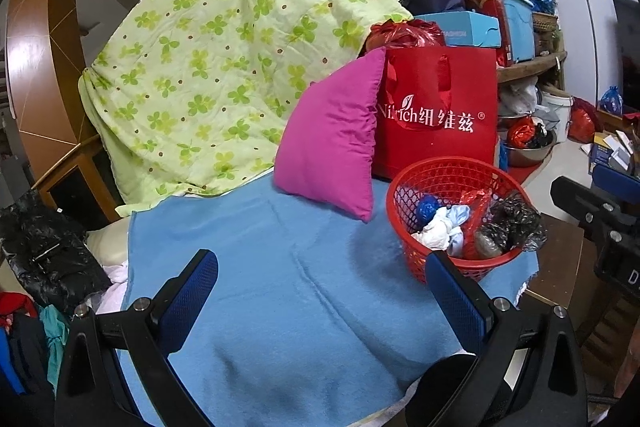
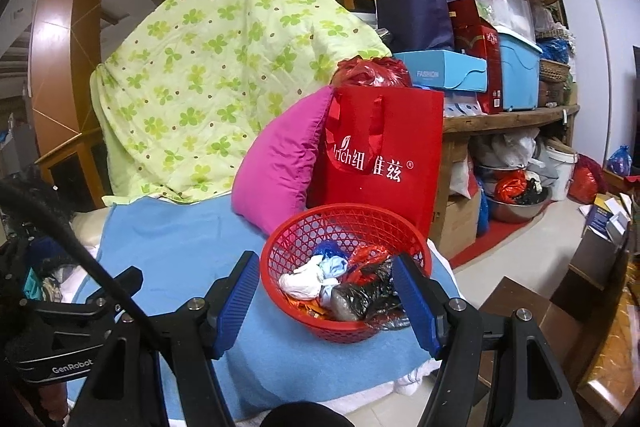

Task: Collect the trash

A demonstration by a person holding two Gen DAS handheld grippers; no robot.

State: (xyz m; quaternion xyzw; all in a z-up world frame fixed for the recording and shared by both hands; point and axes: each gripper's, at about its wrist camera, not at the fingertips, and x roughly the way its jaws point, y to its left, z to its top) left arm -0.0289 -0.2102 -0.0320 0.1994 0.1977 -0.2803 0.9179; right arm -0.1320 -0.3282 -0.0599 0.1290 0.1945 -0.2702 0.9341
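The red basket (image 2: pixel 346 273) is packed with trash (image 2: pixel 344 287): white and blue crumpled bits, a red bag, black plastic. It sits on a blue blanket (image 1: pixel 260 267), close to the blanket's right edge, where the floor (image 2: pixel 516 255) drops away. The right gripper (image 2: pixel 326 301) has its fingers (image 2: pixel 236 301) spread wide, lined up either side of the basket's front, not gripping anything. The left gripper (image 1: pixel 324 303) is also wide open and empty over bare blanket, with the basket just past its right finger. Behind the basket a pink pillow (image 1: pixel 332 135) leans on a red bag (image 1: pixel 438 111), so it's tight back there. Left of the basket there's plenty of open blanket.
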